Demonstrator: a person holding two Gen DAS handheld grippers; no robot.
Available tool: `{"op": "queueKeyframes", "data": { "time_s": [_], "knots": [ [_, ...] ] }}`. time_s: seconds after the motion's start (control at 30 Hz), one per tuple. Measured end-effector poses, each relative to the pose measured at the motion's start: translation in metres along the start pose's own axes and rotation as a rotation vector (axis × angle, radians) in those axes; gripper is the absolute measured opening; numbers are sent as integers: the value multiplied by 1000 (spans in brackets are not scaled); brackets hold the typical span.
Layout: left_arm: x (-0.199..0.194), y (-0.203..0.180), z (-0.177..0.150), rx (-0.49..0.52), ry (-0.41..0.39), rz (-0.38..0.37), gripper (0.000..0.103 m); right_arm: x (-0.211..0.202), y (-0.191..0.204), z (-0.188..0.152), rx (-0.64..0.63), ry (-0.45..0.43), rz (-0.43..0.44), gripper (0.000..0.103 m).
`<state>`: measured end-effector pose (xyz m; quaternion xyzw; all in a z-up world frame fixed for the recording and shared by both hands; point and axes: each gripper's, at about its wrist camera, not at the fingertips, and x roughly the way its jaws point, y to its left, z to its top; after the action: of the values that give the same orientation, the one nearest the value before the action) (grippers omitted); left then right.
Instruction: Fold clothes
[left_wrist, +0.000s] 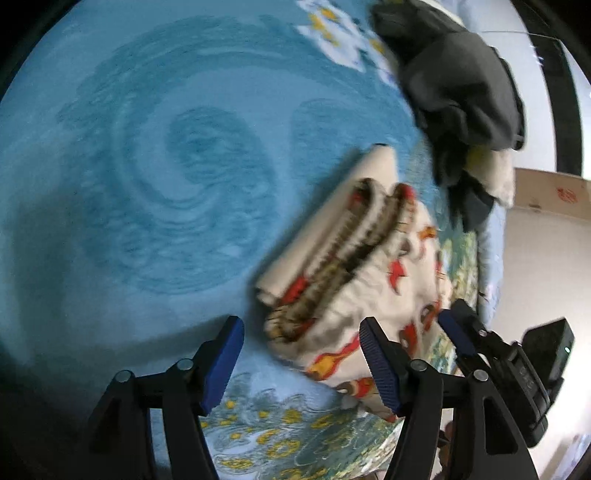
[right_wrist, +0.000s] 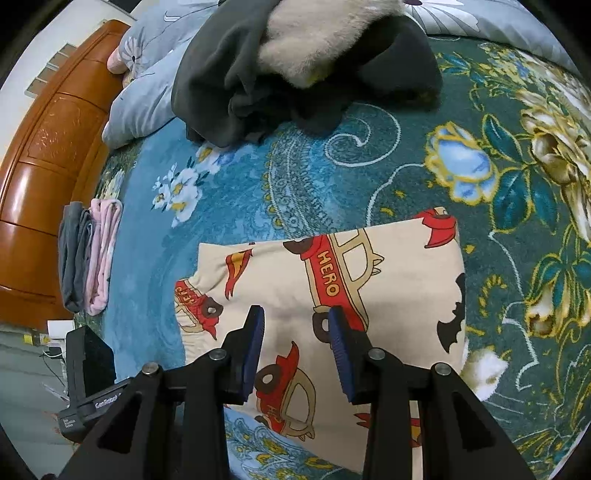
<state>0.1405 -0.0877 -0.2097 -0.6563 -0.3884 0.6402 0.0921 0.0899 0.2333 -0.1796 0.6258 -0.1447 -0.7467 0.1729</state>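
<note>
A cream garment printed with red fire trucks (right_wrist: 388, 269) lies folded flat on the blue floral bedspread (right_wrist: 236, 192). My right gripper (right_wrist: 295, 325) hovers over its near half, open, with nothing between its blue pads. In the left wrist view the same garment (left_wrist: 354, 266) shows its stacked folded edges, and my left gripper (left_wrist: 301, 339) is open just in front of its near corner. The right gripper (left_wrist: 458, 332) also appears at the lower right there. A heap of dark grey and fuzzy cream clothes (right_wrist: 303, 62) waits at the far side of the bed.
Small folded grey and pink pieces (right_wrist: 88, 258) sit by the bed's left edge, next to a wooden headboard (right_wrist: 48, 155). A pale blue pillow (right_wrist: 147, 85) lies behind them. A cardboard box (left_wrist: 550, 192) stands on the floor beyond the bed.
</note>
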Motion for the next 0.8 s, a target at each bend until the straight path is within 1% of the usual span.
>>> {"op": "queueKeyframes", "data": {
  "time_s": [0.03,0.07,0.1,0.13,0.2,0.23,0.33,0.4,0.43,0.5,0.53,0.6,0.63,0.67,0.8],
  "knots": [
    [-1,0,0,6,0,-9,65,1,0,0,0,2,3,37],
    [-2,-1,-1,11,0,-16,54,2,-1,0,2,4,4,37],
    [-3,-1,-1,17,-1,-24,48,2,-3,0,7,6,4,37],
    [-5,-3,-1,29,-4,-23,39,2,-4,0,16,8,7,37],
    [-7,-7,-2,54,-8,-27,34,3,-9,0,42,11,21,37],
    [-6,-10,-2,64,-8,-37,32,4,-11,0,52,11,27,37],
    [-6,-14,-2,81,-2,-56,32,5,-15,-2,71,18,36,37],
    [-3,-10,0,58,-7,-60,34,7,-17,-3,78,22,39,37],
    [-2,-8,1,45,-10,-61,38,7,-18,-4,80,24,41,37],
    [2,-5,4,24,-6,-44,38,8,-19,-4,84,27,42,37],
    [-1,-8,3,44,-20,-56,35,8,-19,-4,86,29,43,37],
    [-9,-16,0,100,-57,-91,34,9,-19,-4,87,32,42,37],
    [-14,-20,-2,127,-76,-109,27,9,-19,-4,87,32,42,37],
    [-18,-24,-4,155,-94,-127,25,8,-19,-4,85,32,42,37],
    [-36,-41,-11,267,-168,-198,22,6,-20,-5,84,23,39,37]
  ]
}}
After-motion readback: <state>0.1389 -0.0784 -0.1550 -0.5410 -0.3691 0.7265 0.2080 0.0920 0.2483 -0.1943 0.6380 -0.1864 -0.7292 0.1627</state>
